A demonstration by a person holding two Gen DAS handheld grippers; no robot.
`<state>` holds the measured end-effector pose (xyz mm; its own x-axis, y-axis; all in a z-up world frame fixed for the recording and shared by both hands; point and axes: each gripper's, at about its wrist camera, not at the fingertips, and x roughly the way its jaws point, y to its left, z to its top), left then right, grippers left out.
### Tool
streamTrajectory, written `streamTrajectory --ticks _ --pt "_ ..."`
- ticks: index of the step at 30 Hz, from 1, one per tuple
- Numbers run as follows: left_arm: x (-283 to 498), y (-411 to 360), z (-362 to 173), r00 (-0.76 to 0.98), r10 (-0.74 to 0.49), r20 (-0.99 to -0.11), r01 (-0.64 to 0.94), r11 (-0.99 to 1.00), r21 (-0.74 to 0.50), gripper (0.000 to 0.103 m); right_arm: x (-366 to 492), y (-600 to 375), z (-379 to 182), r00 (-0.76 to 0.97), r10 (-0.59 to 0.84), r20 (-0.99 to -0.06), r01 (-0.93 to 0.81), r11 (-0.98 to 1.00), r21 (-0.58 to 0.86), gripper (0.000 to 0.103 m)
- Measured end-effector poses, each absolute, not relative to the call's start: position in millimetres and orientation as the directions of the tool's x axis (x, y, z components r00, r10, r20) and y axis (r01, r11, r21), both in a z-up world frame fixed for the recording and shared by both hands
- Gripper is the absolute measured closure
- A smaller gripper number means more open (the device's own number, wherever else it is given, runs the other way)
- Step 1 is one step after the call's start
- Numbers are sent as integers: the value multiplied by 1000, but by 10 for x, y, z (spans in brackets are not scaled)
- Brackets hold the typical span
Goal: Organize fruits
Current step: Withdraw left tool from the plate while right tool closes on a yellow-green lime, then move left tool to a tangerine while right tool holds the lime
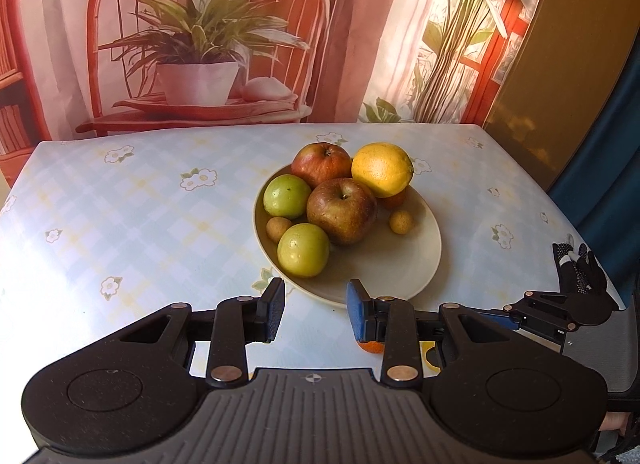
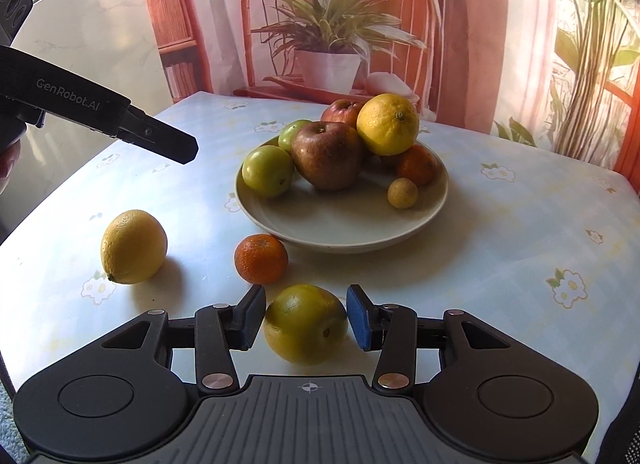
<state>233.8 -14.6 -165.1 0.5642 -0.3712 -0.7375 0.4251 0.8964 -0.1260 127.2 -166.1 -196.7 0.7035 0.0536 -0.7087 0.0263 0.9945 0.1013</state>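
Right gripper (image 2: 306, 318): jaws apart, bracketing a yellow-green citrus (image 2: 306, 324) that sits on the desk (image 2: 520, 223); left pad at or almost at the skin, blue pad on the other side showing a sliver of gap, so not clamped. Low and angled down at the fruit, probably lining up a squeeze across its widest part.

Left gripper (image 1: 316, 310): jaws narrowly apart with nothing between, hovering just short of the near rim of the plate (image 1: 400, 264). Likely parked there to leave the other side room to work.

Just beyond the bracketed citrus: a small mandarin (image 2: 261, 258), loose on the desk and close to the plate's front edge. Farther left, well apart from the plate: a lemon (image 2: 133, 246), also loose.

On the plate, piled toward the back and left: two apples, two green fruits, a yellow citrus perched on top, another mandarin, small brown round fruits. Front right of the plate bare, the obvious landing spot for the three strays.

Risk worth noting: round fruit, prone to rolling if nudged off-centre; stacked citrus on top possibly unstable.
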Motion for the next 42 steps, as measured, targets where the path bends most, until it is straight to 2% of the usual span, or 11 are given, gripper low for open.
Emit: streamTrajectory --ticks 12,26,42 --pt "2336 -188 -1668 555 -371 -744 430 894 -125 67 1210 -1709 -1979 714 57 -698 48 990 129 59" --pt "2353 -254 -1749 527 -377 -762 447 885 -130 67 1153 -1744 -2005 721 81 -688 64 981 182 61" --pt "2427 -532 -1978 461 -384 -800 497 859 -126 67 966 -2005 -1939 750 1 -662 171 966 196 61"
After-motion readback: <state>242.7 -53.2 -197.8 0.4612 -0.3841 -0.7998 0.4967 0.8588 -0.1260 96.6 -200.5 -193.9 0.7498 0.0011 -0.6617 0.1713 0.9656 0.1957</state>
